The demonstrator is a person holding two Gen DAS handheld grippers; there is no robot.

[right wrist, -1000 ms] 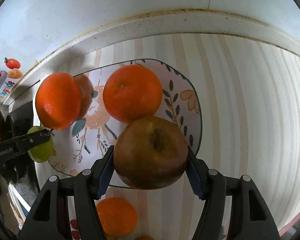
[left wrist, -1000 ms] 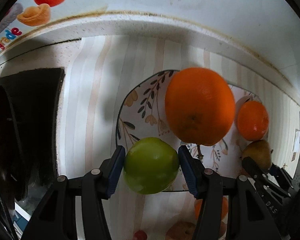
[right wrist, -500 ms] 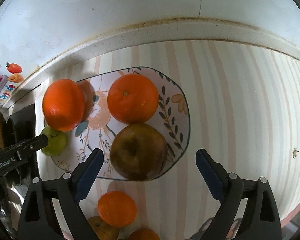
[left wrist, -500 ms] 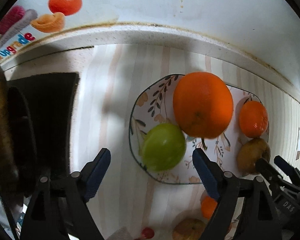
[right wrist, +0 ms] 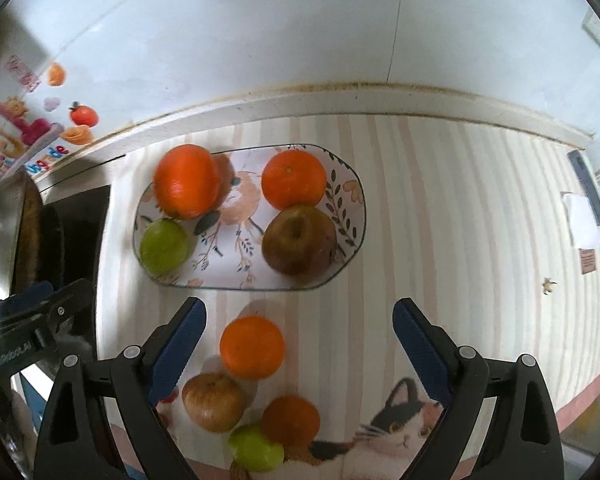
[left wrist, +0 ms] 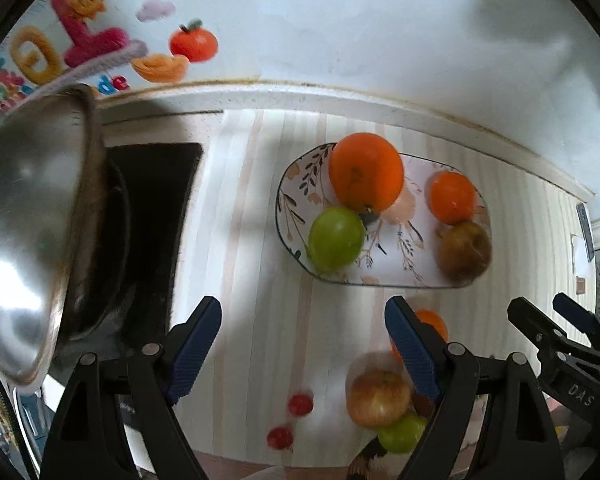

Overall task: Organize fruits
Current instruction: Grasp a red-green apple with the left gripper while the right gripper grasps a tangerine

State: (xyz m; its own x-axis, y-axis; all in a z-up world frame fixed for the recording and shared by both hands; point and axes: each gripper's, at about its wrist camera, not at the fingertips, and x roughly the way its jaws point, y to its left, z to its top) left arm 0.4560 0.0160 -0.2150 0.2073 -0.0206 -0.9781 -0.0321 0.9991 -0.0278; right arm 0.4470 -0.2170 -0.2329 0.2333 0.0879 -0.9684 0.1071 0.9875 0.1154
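While both grippers [left wrist: 303,344] [right wrist: 299,346] gape empty, floral plate [right wrist: 352,216] lengthwise along the wall, brown apple [right wrist: 299,239] stem-up.

Home kitchen: steel wok [left wrist: 24,232], striped countertop [right wrist: 440,208].

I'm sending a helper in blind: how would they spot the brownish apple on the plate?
Find the floral plate on the striped mat. The brownish apple sits at its right end, touching the smaller orange. It is the only dull brown fruit there; the others are orange or green.
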